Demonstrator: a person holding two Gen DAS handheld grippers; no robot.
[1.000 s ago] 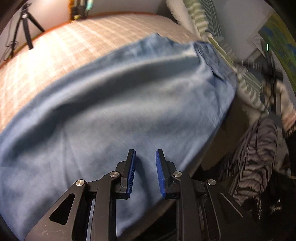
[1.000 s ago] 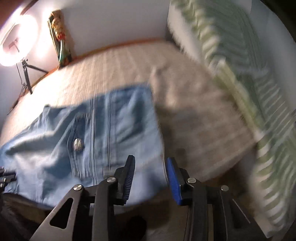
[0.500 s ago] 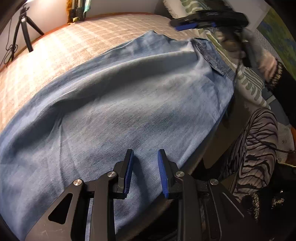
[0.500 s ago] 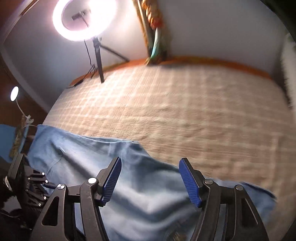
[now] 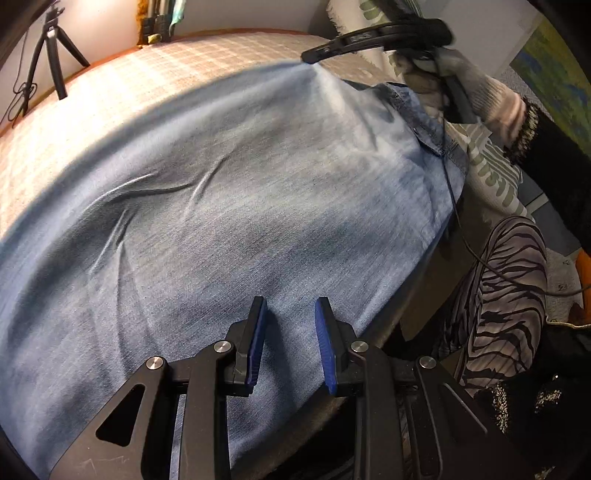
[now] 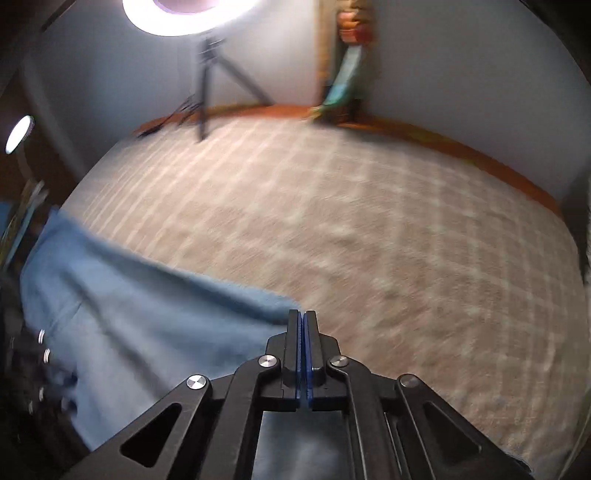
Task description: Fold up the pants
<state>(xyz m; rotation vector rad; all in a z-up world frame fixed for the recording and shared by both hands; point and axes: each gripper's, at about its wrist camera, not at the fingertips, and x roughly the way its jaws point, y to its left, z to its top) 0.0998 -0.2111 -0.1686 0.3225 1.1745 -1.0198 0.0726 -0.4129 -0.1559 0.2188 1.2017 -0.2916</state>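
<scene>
Light blue denim pants (image 5: pixel 240 203) lie spread across a beige checked bed (image 5: pixel 110 110). My left gripper (image 5: pixel 290 306) hovers over the near edge of the pants by the bed's side. Its jaws stand a narrow gap apart, and the cloth lies flat beneath them, not pinched. My right gripper (image 6: pixel 303 314) is shut at the far edge of the pants (image 6: pixel 129 332). In the left wrist view the denim tents up to the right gripper (image 5: pixel 308 59), held by a gloved hand (image 5: pixel 487 96).
A ring light (image 6: pixel 192 14) on a tripod (image 5: pixel 51 48) stands beyond the bed's far edge. A green-striped pillow (image 5: pixel 491 173) lies at the right. The person's zebra-patterned leg (image 5: pixel 506 295) stands beside the bed, and a thin cable (image 5: pixel 465 236) hangs there.
My right gripper swung from the waistband corner to the pants' far edge and went from wide open to shut, and the cloth now peaks at its tip. The left gripper barely moved.
</scene>
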